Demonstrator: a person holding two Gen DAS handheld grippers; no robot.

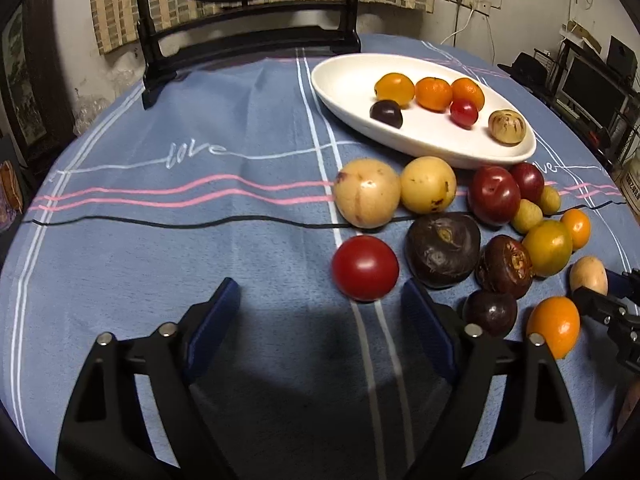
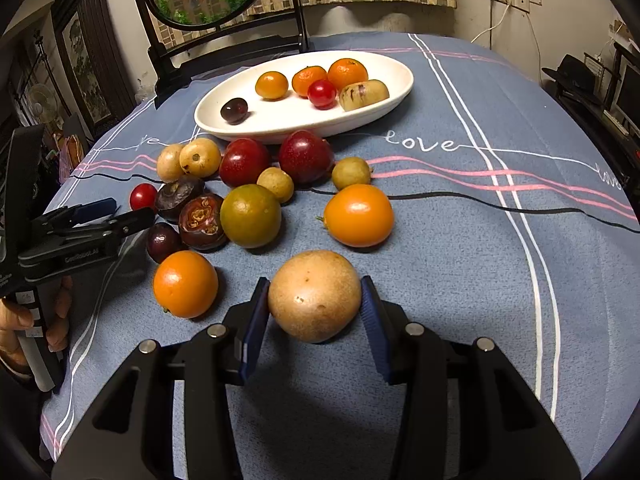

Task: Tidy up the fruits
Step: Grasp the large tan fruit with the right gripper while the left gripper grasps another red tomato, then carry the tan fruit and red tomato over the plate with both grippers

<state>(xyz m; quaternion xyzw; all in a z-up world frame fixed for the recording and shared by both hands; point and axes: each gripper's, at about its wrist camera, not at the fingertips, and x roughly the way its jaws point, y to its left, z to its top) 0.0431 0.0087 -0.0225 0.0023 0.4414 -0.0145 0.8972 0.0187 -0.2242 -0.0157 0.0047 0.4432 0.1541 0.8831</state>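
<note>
A: Right gripper [image 2: 315,304]? 
B: Pads pressed on both sides of the tan fruit [image 2: 315,295], near the table's front edge. It's near-round, long axis roughly across the jaws. 
A: Left gripper [image 1: 320,312]? 
B: Jaws apart, nothing between them, red tomato [image 1: 365,268] just ahead. 
A: View differences? 
B: Right wrist shows the hand [image 2: 24,320] on the left gripper's handle; left wrist shows only a sliver of tan fruit. White plate [image 2: 224,120] sits toward the far edge.
</note>
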